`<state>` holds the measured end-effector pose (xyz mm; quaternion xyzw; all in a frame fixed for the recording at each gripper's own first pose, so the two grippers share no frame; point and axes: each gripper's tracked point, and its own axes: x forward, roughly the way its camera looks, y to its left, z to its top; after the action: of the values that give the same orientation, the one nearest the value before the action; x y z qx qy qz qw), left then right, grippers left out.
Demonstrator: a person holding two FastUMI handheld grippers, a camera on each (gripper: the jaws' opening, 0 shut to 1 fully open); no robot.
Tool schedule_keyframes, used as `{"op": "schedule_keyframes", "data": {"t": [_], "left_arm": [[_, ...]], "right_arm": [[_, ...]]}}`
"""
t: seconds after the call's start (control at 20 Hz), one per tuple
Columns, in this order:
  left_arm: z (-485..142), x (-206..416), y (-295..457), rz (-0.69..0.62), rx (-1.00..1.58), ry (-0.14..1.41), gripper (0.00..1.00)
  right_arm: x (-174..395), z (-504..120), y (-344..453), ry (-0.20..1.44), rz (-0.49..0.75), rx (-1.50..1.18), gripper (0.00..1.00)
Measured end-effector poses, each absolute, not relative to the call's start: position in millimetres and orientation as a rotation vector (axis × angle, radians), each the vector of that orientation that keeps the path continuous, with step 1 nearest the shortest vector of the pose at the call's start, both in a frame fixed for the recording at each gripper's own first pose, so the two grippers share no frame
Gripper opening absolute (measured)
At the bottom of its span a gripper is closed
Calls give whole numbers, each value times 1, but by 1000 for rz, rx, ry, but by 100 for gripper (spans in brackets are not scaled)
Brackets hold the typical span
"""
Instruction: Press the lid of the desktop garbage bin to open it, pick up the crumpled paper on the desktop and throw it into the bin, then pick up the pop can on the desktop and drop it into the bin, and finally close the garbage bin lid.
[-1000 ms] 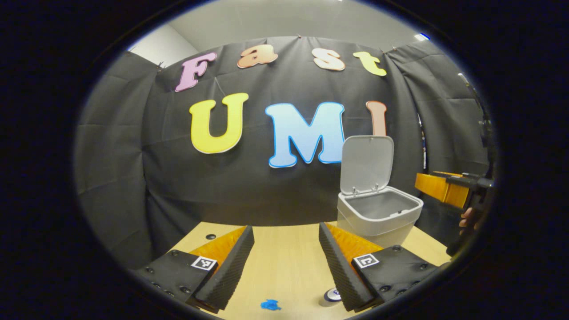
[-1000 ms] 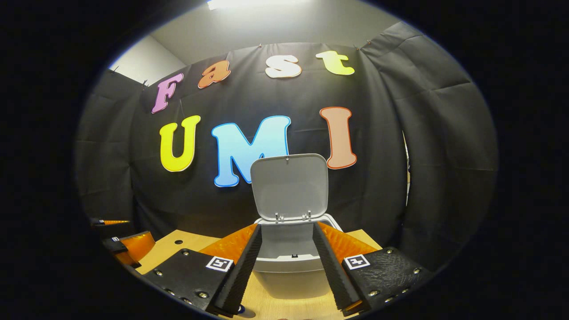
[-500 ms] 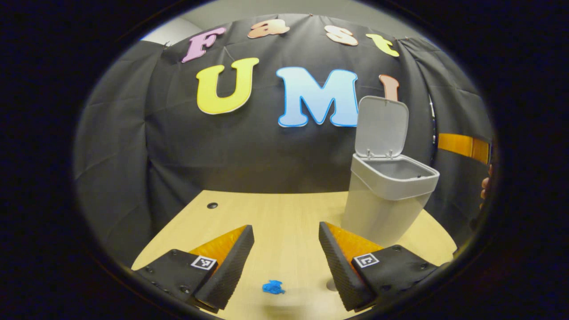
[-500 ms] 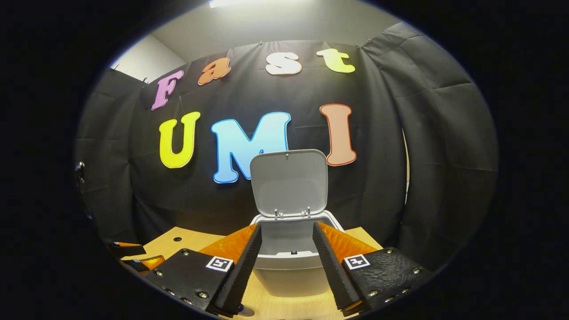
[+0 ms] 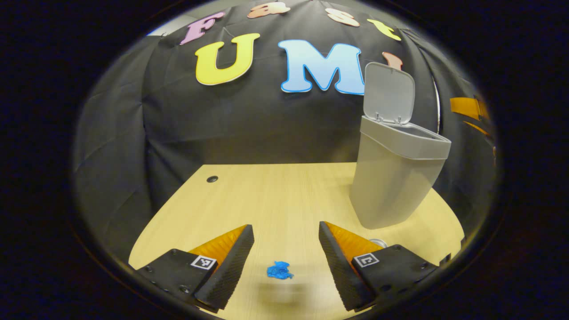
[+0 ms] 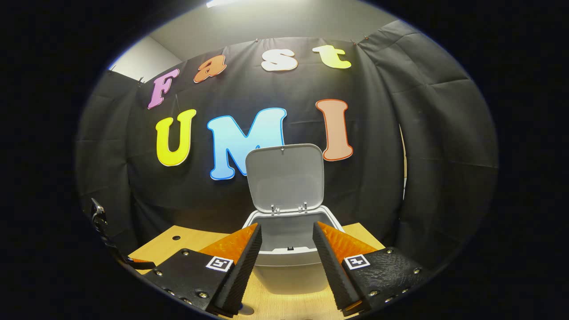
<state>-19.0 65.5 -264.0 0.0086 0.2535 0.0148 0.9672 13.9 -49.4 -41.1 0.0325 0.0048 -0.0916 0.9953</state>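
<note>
Crumpled blue paper (image 5: 279, 270) lies on the pale wooden bench (image 5: 275, 195), right between the wide, empty fingers of the left claw (image 5: 286, 262). This claw has dipped lower than a second ago, so the pick-up looks next. At 2 o'clock stands the tall grey plastic bin (image 5: 393, 178), its lid (image 6: 284, 178) up. The right claw (image 6: 286, 262), wide and empty, looks into the bin; it looks bare inside.

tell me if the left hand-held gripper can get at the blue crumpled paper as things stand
Probably yes. The left hand-held gripper is open, and the blue crumpled paper lies on the bare table between its fingers, with nothing in the way; the bin stands well off to the side.
</note>
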Motion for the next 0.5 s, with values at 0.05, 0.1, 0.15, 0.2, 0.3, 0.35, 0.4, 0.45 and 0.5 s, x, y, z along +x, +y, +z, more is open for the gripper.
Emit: {"op": "schedule_keyframes", "data": {"t": [0.05,0.1,0.15,0.2,0.3,0.35,0.4,0.45,0.5], "left_arm": [[-271,-21,66,30,16,527,96],[-277,-22,67,30,15,540,96],[-283,-24,67,31,17,554,97],[-290,-26,68,30,19,568,97],[-302,-29,68,27,21,594,97],[-308,-31,68,26,22,606,97],[-314,-33,69,24,23,620,97],[-320,-35,70,21,24,633,97],[-327,-38,68,14,22,650,96]], "right_arm": [[14,-43,-50,14,-183,66,76],[15,-44,-49,18,-184,67,76],[15,-46,-49,23,-183,69,76],[15,-47,-49,28,-183,71,76],[15,-51,-48,39,-180,74,76],[15,-53,-47,44,-179,74,76],[16,-54,-47,51,-178,75,76],[15,-56,-47,56,-177,75,76],[15,-57,-47,60,-177,77,76]]}}
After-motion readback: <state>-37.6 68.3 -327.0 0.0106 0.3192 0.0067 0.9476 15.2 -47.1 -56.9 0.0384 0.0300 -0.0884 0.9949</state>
